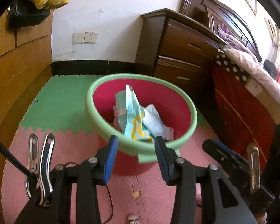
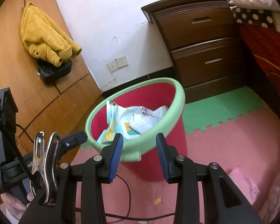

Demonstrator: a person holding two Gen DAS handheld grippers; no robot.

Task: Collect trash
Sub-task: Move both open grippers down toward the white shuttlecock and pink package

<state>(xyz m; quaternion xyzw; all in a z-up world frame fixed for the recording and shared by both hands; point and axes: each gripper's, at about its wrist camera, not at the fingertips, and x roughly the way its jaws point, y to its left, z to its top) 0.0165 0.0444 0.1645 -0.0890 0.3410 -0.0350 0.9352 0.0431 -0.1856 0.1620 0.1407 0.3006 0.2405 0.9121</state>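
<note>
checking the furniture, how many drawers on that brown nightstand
2. The upper drawer sits just under the nightstand top; the lower drawer is directly below it. None seem hidden.

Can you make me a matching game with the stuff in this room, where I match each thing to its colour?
Things:
1. bin rim
2. towel
3. nightstand
4. gripper pads

Colours:
A. dark brown
B. blue
C. light green
D. mustard yellow

Right pairs: 1-C, 2-D, 3-A, 4-B
</note>
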